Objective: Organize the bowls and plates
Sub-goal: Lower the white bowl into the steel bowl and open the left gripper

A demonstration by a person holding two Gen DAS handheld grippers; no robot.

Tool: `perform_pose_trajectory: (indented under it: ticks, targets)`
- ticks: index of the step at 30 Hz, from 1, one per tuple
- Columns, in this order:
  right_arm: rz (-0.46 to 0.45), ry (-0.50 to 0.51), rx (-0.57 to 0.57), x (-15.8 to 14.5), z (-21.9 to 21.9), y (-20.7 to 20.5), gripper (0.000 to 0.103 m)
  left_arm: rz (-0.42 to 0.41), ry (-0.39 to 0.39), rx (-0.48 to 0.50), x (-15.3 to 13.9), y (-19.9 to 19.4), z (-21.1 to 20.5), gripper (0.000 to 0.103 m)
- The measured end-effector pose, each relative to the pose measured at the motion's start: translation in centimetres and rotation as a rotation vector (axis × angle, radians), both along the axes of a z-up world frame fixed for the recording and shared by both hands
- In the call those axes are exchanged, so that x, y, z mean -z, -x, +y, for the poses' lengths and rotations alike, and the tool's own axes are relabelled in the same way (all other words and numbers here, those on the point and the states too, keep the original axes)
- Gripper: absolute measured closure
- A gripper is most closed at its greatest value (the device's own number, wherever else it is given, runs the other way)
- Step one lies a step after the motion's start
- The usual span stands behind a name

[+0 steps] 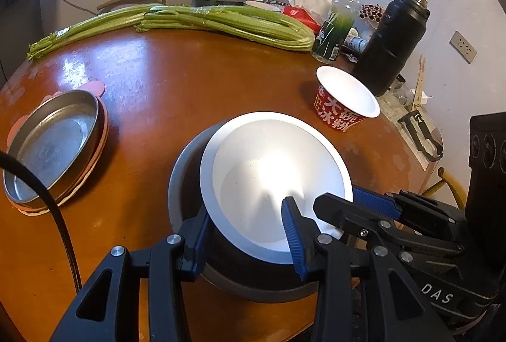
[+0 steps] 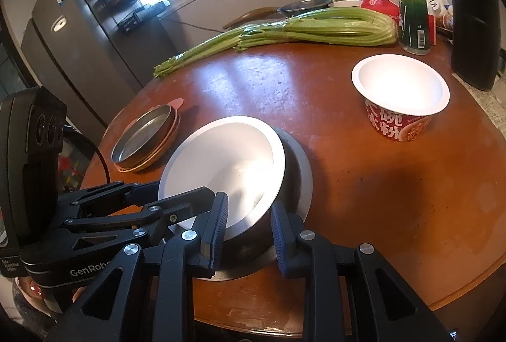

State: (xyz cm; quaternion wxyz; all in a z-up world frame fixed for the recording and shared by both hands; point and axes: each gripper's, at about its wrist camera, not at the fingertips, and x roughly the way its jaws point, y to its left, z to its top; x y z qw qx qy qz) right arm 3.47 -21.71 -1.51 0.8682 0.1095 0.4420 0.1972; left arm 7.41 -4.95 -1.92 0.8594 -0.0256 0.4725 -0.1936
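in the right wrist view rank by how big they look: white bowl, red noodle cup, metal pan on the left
1. white bowl, largest, though it sits nearest the camera
2. red noodle cup
3. metal pan

The cup and pan look close in size, so that order is unsure.

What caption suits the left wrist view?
Both hand-held grippers grip a white bowl nested in a metal bowl on a round wooden table.

We note the right gripper (image 2: 248,226) clamped on the white paper bowl (image 2: 221,165), tilted inside a dark metal bowl (image 2: 292,171) on the round wooden table (image 2: 363,199)
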Motion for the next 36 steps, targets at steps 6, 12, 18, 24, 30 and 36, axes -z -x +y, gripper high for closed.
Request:
perform_pose_trajectory:
  ticks: [6,12,18,24,30,36]
  targets:
    - [-0.003,0.002,-0.005,0.2,0.0,-0.1,0.074,-0.005,-0.002,0.0,0.1,0.0,-0.1,0.061]
    - [-0.013,0.015,-0.002,0.0,0.0,-0.1,0.074,-0.006,0.001,0.0,0.0,-0.1,0.0,0.061]
    - [-0.015,0.021,-0.002,-0.1,0.0,-0.1,0.073,-0.014,-0.003,-0.009,-0.2,-0.1,0.3,0.061]
    - [-0.034,0.035,0.006,-0.4,0.1,0.2,0.071,-0.035,0.002,-0.015,-0.6,0.2,0.6,0.06]
    - [-0.058,0.039,0.016,-0.8,-0.2,0.4,0.069,-0.056,0.005,-0.025,-1.3,0.5,0.8,0.055]
    - [-0.069,0.032,0.018,-1.0,-0.4,0.4,0.067,-0.078,-0.005,-0.037,-1.8,0.7,0.7,0.054]
